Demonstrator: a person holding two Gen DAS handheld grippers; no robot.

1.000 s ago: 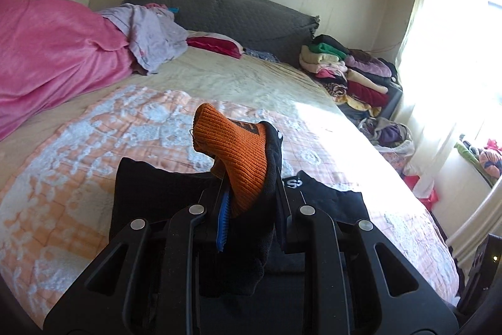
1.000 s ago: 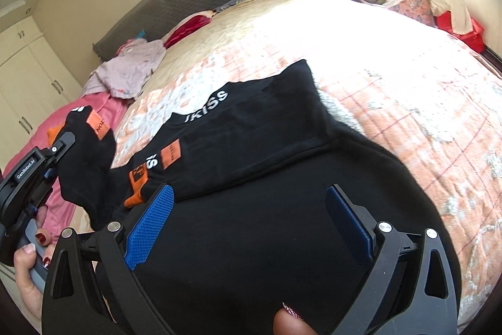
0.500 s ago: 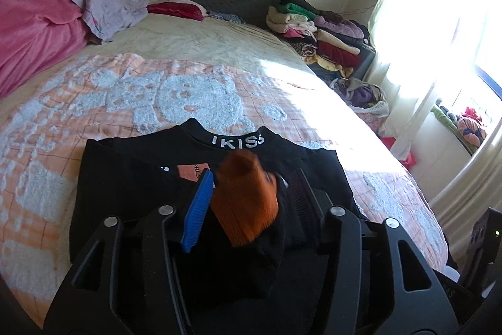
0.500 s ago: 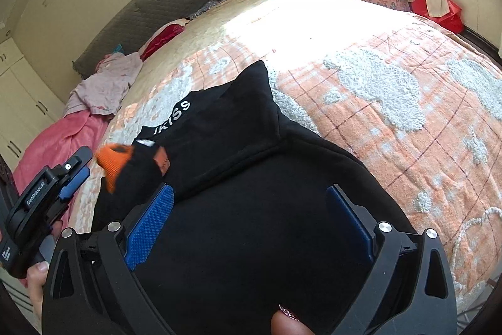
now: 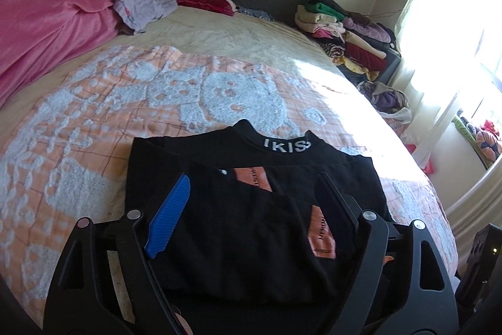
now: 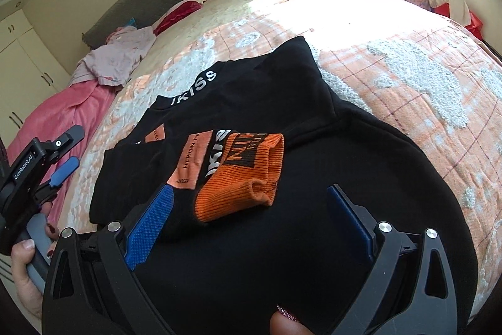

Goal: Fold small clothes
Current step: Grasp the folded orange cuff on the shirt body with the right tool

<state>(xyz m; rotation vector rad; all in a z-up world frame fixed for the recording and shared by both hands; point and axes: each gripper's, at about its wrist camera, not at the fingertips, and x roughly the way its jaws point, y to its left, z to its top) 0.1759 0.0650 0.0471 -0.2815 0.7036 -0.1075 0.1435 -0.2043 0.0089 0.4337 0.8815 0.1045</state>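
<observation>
Black jaws of the left gripper (image 5: 251, 203) have just been opening and stand wide, nothing pinched between them; the right gripper (image 6: 251, 218) gapes empty too. Low in both frames lies the sweater (image 6: 313, 240) on the bedspread (image 5: 94, 121), its sleeve laid across the body, orange cuff (image 6: 241, 175) at centre. Soft, light knit that will probably slump and creep; I would pinch hem corners or folded edges.

sweater (image 6: 313, 240) black, orange cuff (image 6: 241, 178) | bedspread (image 5: 94, 115) peach checked, white patches | blanket (image 5: 47, 21) pink
</observation>
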